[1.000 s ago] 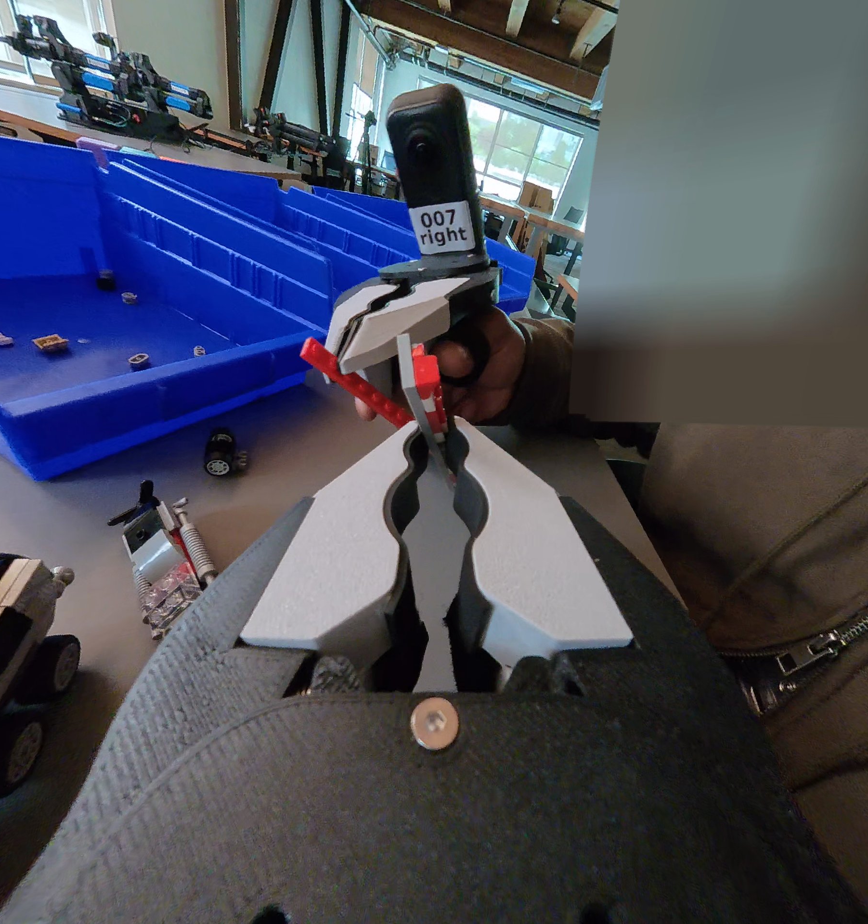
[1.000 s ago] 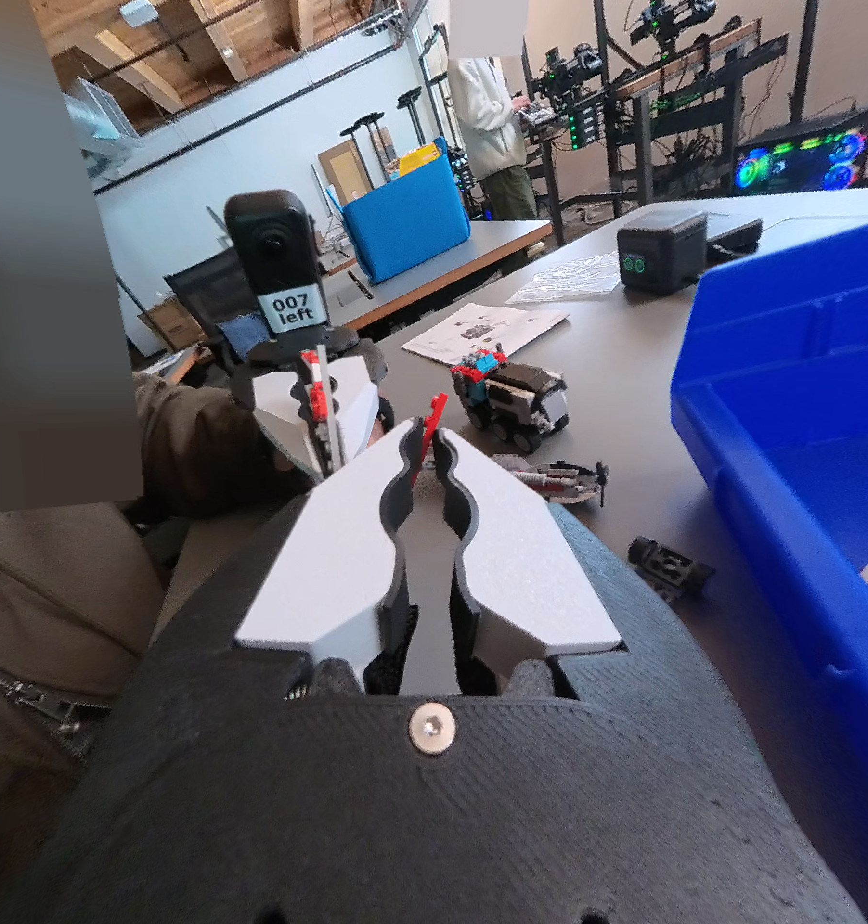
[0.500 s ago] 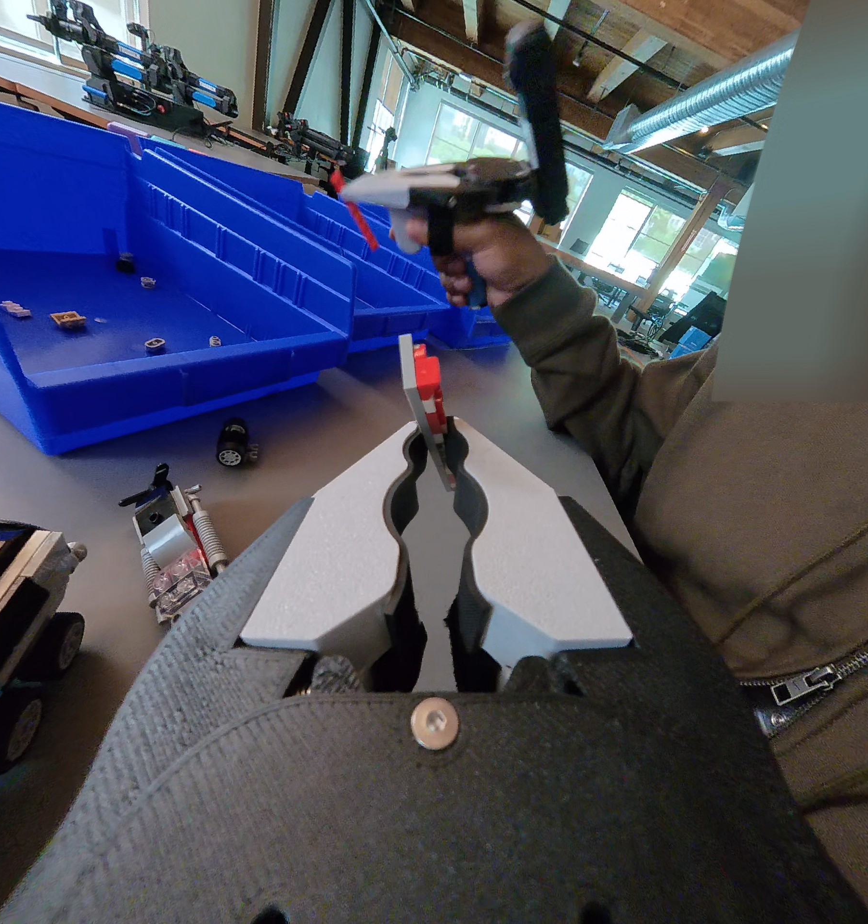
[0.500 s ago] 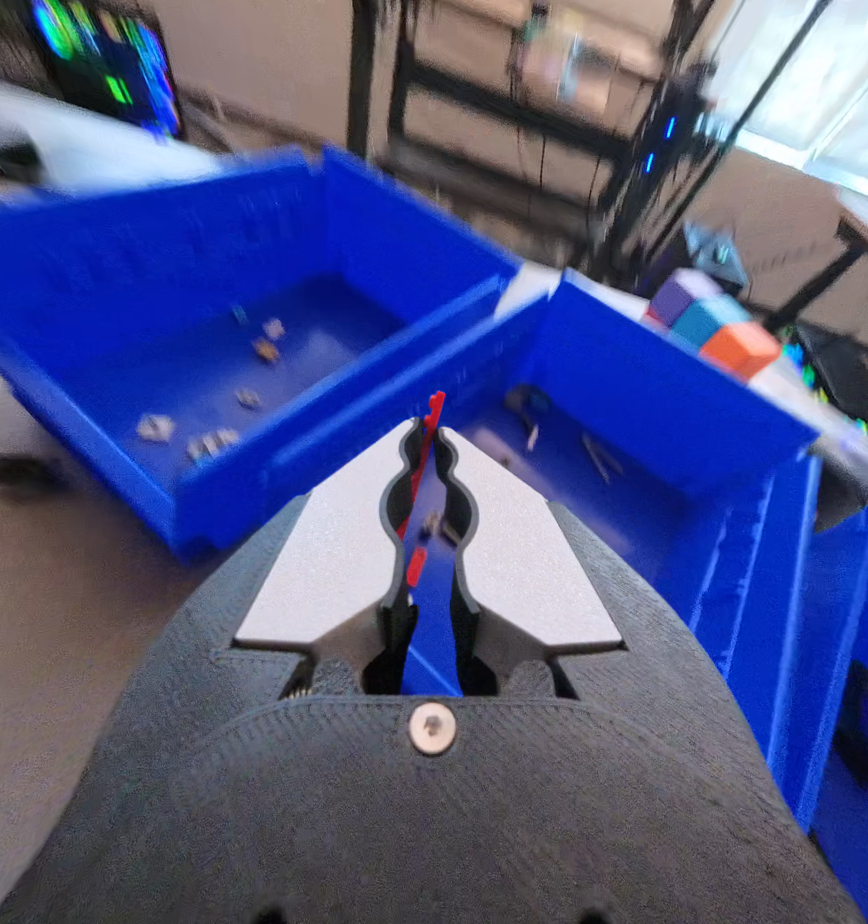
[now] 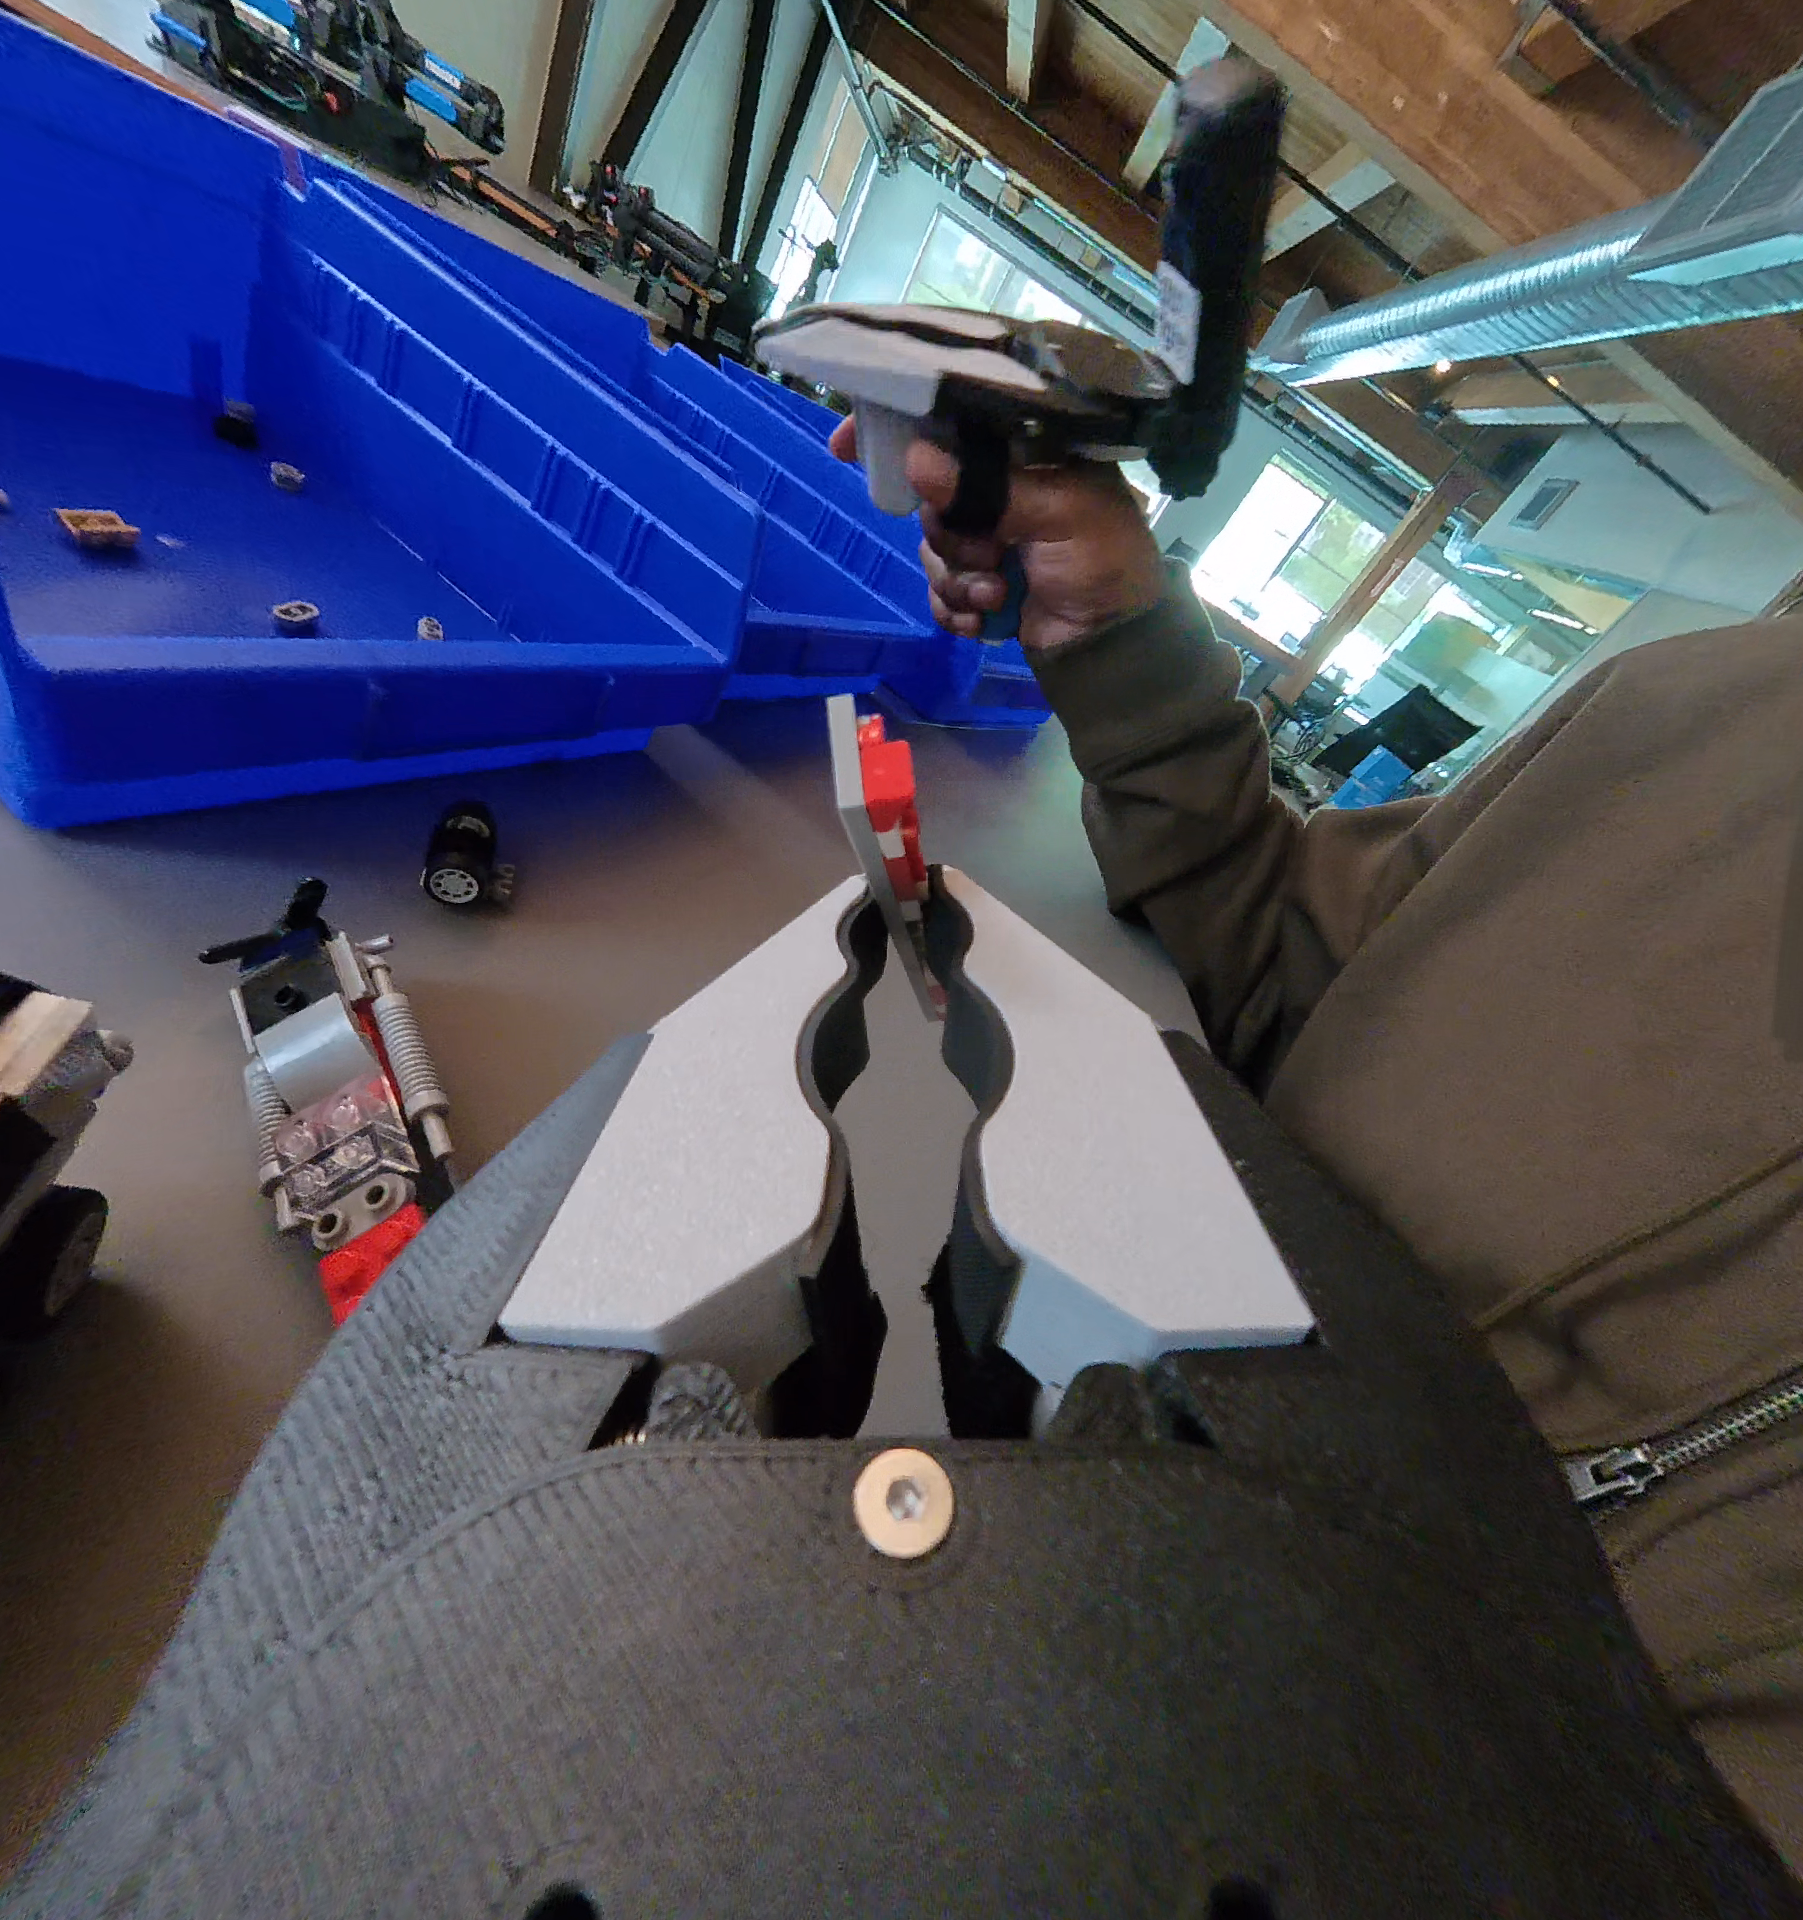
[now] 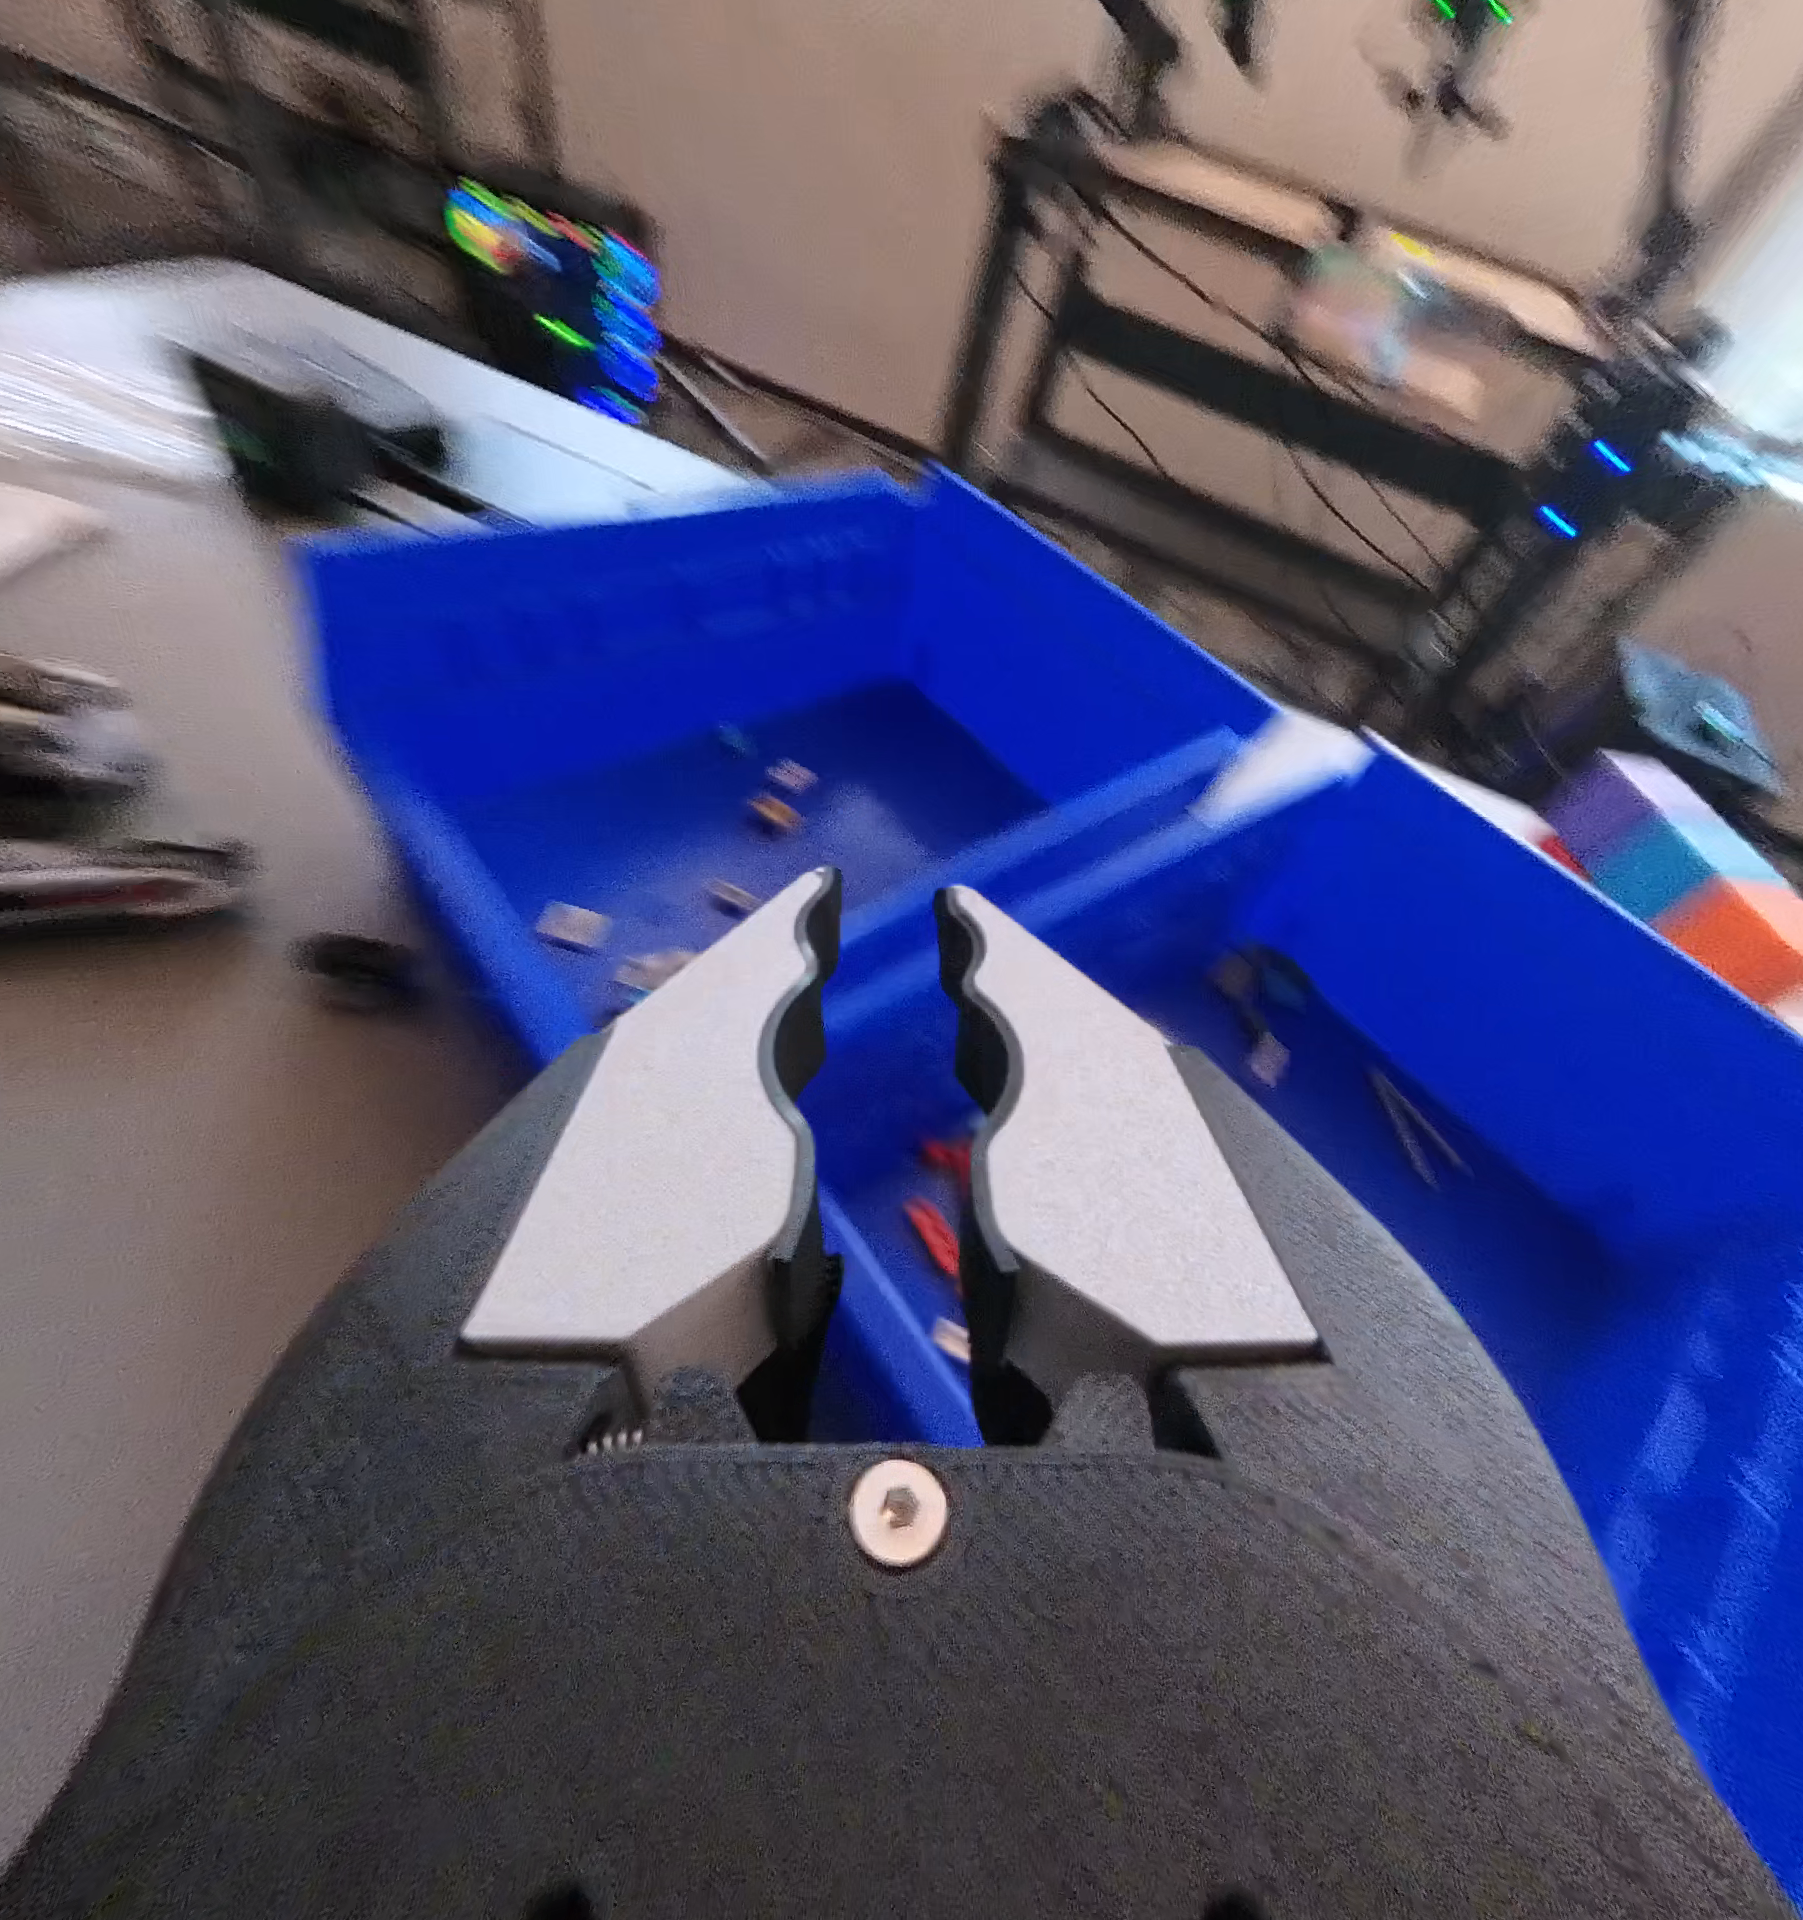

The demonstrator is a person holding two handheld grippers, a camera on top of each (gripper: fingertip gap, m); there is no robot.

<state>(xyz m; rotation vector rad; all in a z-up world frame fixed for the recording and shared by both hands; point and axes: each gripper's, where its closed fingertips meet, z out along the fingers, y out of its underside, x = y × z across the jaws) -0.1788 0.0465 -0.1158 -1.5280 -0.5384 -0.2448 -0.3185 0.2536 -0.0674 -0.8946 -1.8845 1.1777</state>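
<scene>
My left gripper (image 5: 899,891) is shut on a small brick assembly (image 5: 881,831), a thin grey plate with red bricks on it, held upright above the grey table (image 5: 616,914). My right gripper (image 6: 884,902) is open and empty, held above the blue bins (image 6: 1084,665); it also shows in the left wrist view (image 5: 824,348), raised in a person's hand over the bins (image 5: 523,520). Red pieces (image 6: 933,1231) lie in the bin below its jaws. The right wrist view is blurred by motion.
On the table lie a loose black wheel (image 5: 461,857), a grey and red brick sub-assembly with springs (image 5: 341,1101) and part of a brick vehicle (image 5: 3,1143) at the left edge. Small pieces (image 5: 97,525) lie in the nearest bin. The person's sleeve (image 5: 1396,935) fills the right. The tips of one gripper are about 25 centimeters away from the tips of the other.
My right gripper pulled a thin red piece off the assembly, carried it up over the bins, then opened; the red piece has left its jaws. My left gripper stayed shut on the assembly.
</scene>
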